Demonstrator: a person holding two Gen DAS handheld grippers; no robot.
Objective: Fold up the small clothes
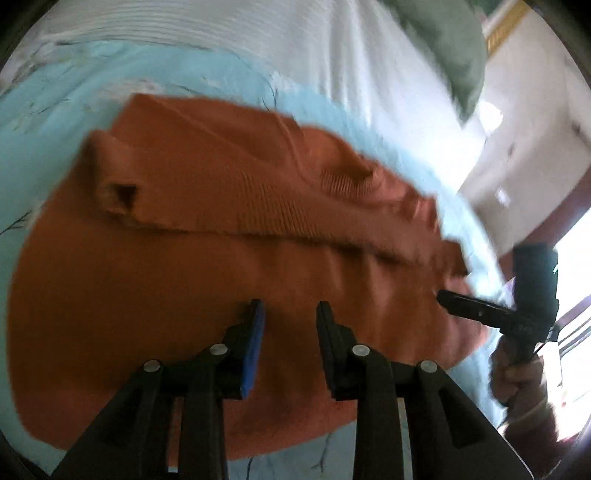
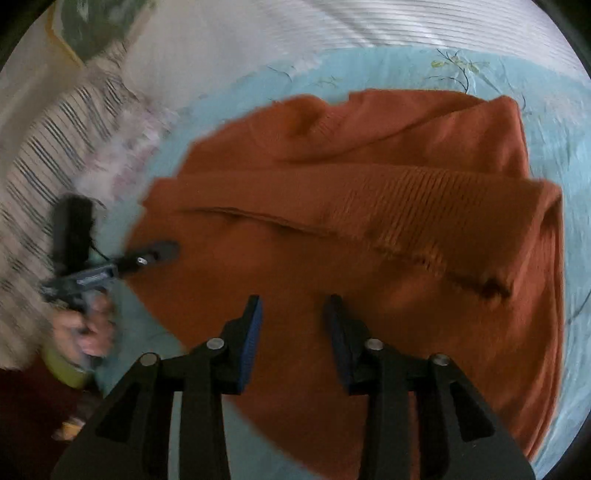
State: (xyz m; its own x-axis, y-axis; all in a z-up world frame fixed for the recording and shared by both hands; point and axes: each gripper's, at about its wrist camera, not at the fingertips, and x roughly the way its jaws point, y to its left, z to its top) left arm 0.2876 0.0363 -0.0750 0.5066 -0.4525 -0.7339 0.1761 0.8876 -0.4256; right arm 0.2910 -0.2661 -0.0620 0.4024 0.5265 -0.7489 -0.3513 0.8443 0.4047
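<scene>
A rust-orange knitted sweater (image 1: pixel 192 266) lies partly folded on a light blue floral sheet (image 1: pixel 44 110); a ribbed sleeve is laid across its middle. It also shows in the right wrist view (image 2: pixel 388 229). My left gripper (image 1: pixel 290 310) is open and empty, hovering over the sweater's near part. My right gripper (image 2: pixel 293 306) is open and empty over the sweater too. The right gripper shows in the left wrist view (image 1: pixel 448 299) at the sweater's right edge. The left gripper shows in the right wrist view (image 2: pixel 166 251) at the sweater's left edge.
A white striped bedcover (image 1: pixel 277 40) lies beyond the blue sheet. A grey-green pillow (image 1: pixel 454 48) sits at the far right, also in the right wrist view (image 2: pixel 96 26). A black-and-white striped cloth (image 2: pixel 44 155) lies left. A yellow-green object (image 2: pixel 66 369) sits near my hand.
</scene>
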